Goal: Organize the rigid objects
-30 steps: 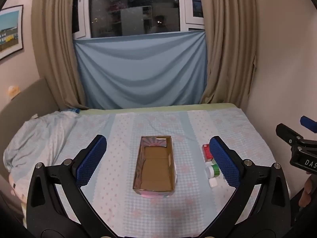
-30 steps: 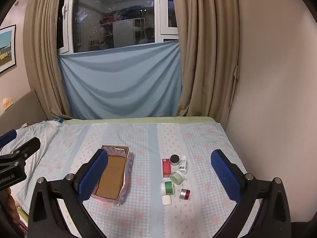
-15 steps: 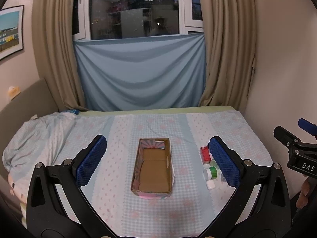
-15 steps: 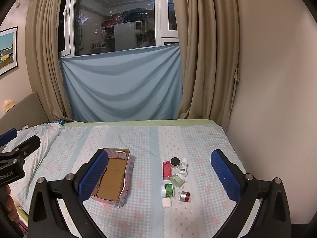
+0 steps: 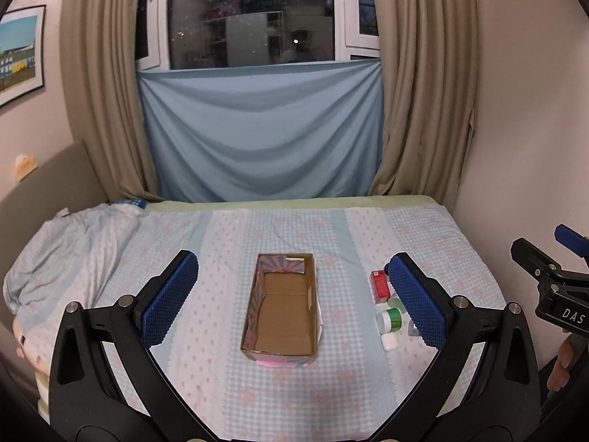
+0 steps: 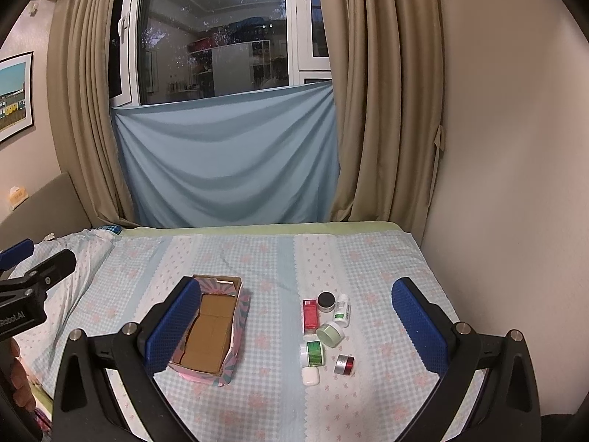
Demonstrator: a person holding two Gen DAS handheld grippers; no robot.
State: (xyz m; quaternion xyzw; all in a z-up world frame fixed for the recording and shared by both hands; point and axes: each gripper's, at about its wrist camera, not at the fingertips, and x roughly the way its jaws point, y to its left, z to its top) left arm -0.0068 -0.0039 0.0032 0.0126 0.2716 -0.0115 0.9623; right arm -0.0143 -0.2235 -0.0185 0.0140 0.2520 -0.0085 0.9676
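Jars (image 6: 330, 333) and small bottles cluster beside an empty cardboard box (image 6: 210, 331); each hand-held gripper hangs spread wide, grasping nothing.

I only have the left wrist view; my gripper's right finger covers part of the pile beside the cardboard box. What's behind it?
Observer: A black-lidded jar and a white bottle, right of the red box.
Operator: And the grey bit lower down?
Observer: A silver tin with a red band, apart from the green-labelled jar.
Operator: Right gripper holding anything?
Observer: No, the right gripper is open and empty.
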